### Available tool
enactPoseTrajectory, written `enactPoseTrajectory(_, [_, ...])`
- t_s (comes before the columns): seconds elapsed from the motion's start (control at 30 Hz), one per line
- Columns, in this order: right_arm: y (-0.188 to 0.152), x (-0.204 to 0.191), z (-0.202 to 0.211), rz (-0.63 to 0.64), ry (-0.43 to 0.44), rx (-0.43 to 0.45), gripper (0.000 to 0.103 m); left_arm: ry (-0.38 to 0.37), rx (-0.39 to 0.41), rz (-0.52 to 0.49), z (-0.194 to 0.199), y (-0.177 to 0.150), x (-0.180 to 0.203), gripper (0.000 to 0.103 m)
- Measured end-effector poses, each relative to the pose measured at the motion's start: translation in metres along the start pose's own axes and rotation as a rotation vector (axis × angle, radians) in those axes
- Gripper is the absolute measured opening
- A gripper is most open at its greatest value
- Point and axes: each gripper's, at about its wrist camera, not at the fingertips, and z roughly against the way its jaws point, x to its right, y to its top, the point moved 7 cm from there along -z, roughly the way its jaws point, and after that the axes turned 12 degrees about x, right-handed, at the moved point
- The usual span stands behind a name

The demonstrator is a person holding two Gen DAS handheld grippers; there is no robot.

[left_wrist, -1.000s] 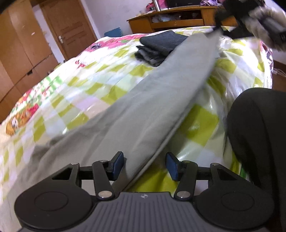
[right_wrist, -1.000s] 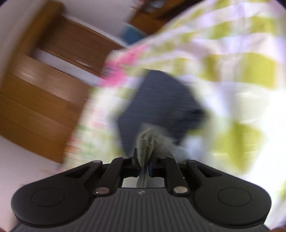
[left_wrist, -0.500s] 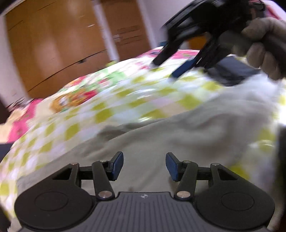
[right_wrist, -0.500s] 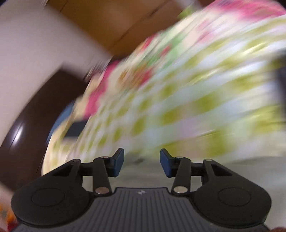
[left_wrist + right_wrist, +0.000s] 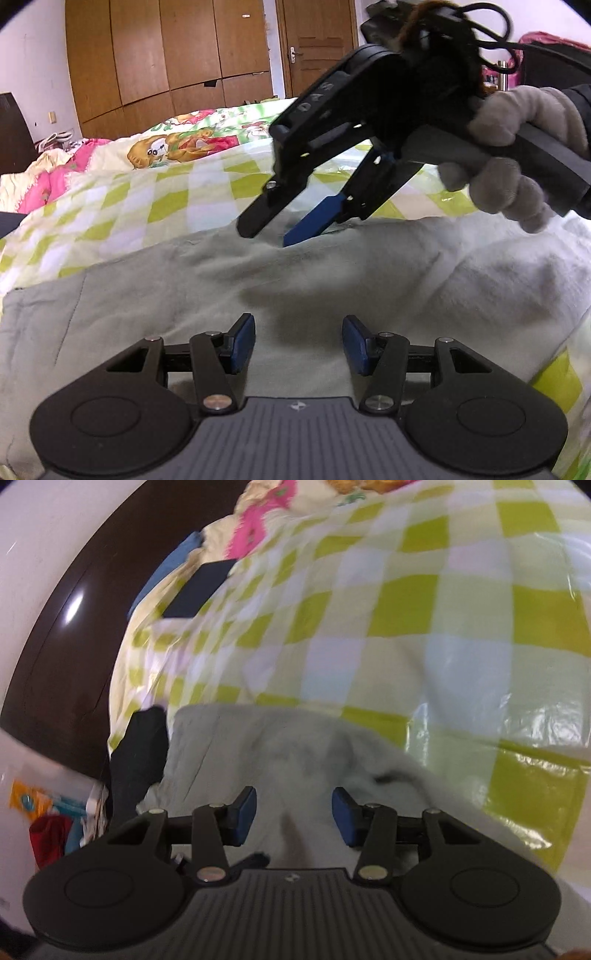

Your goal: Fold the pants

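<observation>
Checked bedspread; both grippers' fingers apart

From my left wrist view the pants run off the frame at left, right and bottom, so I can't see their full outline, and the left gripper body covers the cloth nearest me. The right gripper blocks part of the bedspread behind it — I can't tell whether its fingertips touch the cloth. The gloved hand holding it is cut off at the right edge. In the right wrist view everything is smeared: the pants' folds read as a grey blur, and the dark thing beside their left edge is unidentifiable — so are the coloured items at lower left.
</observation>
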Motion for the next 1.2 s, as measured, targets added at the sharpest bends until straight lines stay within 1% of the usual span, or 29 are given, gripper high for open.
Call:
enactPoseTrajectory(0.03, [0.000,0.001,-0.002,0.012,-0.014,-0.008,0.047,-0.001,0.003,0.002,0.000,0.000,0.000,0.066])
enactPoseTrajectory(0.07, [0.001,0.005,-0.007,0.013,-0.043,0.001,0.047,-0.003,0.006,0.004,0.000,0.000,0.000,0.066])
enactPoseTrajectory(0.1, [0.005,0.007,-0.013,-0.002,-0.051,0.011,0.047,-0.004,0.009,0.004,0.000,0.000,-0.001,0.066])
enactPoseTrajectory(0.17, [0.012,0.009,-0.018,-0.053,-0.028,0.036,0.047,-0.003,0.012,0.001,0.003,0.000,0.003,0.066])
enactPoseTrajectory(0.2, [0.014,0.006,-0.017,-0.063,-0.016,0.041,0.049,0.000,0.014,-0.001,0.004,0.000,0.003,0.066])
enactPoseTrajectory(0.23, [0.015,0.000,-0.014,-0.048,0.002,0.045,0.049,0.001,0.018,-0.002,0.005,0.000,0.003,0.066])
enactPoseTrajectory(0.27, [0.015,-0.006,-0.008,-0.018,0.001,0.053,0.049,-0.001,0.020,-0.002,0.006,0.001,0.003,0.066])
enactPoseTrajectory(0.33, [0.016,-0.012,0.005,0.030,-0.028,0.070,0.049,-0.005,0.019,0.003,0.006,-0.001,0.002,0.066])
enactPoseTrajectory(0.4, [0.016,-0.008,0.011,0.046,-0.063,0.085,0.049,-0.010,0.019,0.011,0.006,-0.001,0.001,0.066])
enactPoseTrajectory(0.47, [0.012,0.001,0.005,0.048,-0.088,0.056,0.049,-0.012,0.020,0.013,0.007,-0.001,0.000,0.066])
enactPoseTrajectory(0.53, [0.003,0.006,-0.005,0.024,-0.077,0.001,0.049,-0.011,0.020,0.008,0.006,-0.001,0.000,0.066])
enactPoseTrajectory(0.57, [-0.002,0.006,-0.006,0.037,-0.073,-0.019,0.049,-0.011,0.019,0.006,0.006,-0.001,0.001,0.066])
enactPoseTrajectory(0.77, [0.001,-0.004,-0.013,0.064,0.016,-0.075,0.049,-0.020,0.012,0.020,0.002,-0.002,0.000,0.066])
enactPoseTrajectory(0.87, [0.004,-0.002,-0.020,0.102,-0.018,-0.063,0.049,-0.021,0.011,0.024,0.000,-0.002,-0.001,0.066])
enactPoseTrajectory(0.9, [0.008,0.001,-0.022,0.096,-0.036,-0.047,0.049,-0.020,0.012,0.023,0.000,-0.002,-0.001,0.066])
enactPoseTrajectory(0.93, [0.011,0.002,-0.021,0.080,-0.032,-0.032,0.049,-0.021,0.013,0.022,0.000,-0.002,-0.001,0.066])
enactPoseTrajectory(1.0, [0.013,-0.001,-0.013,0.064,-0.013,-0.020,0.051,-0.022,0.015,0.025,0.001,-0.002,-0.001,0.066])
enactPoseTrajectory(1.07, [0.013,-0.005,0.000,0.087,-0.030,0.006,0.051,-0.023,0.017,0.027,0.001,-0.002,-0.001,0.066])
enactPoseTrajectory(1.13, [0.013,-0.002,0.010,0.090,-0.048,0.028,0.053,-0.026,0.018,0.031,0.002,-0.002,-0.001,0.066])
enactPoseTrajectory(1.2, [0.010,0.006,0.007,0.089,-0.076,0.006,0.055,-0.026,0.020,0.027,0.002,-0.002,-0.001,0.066])
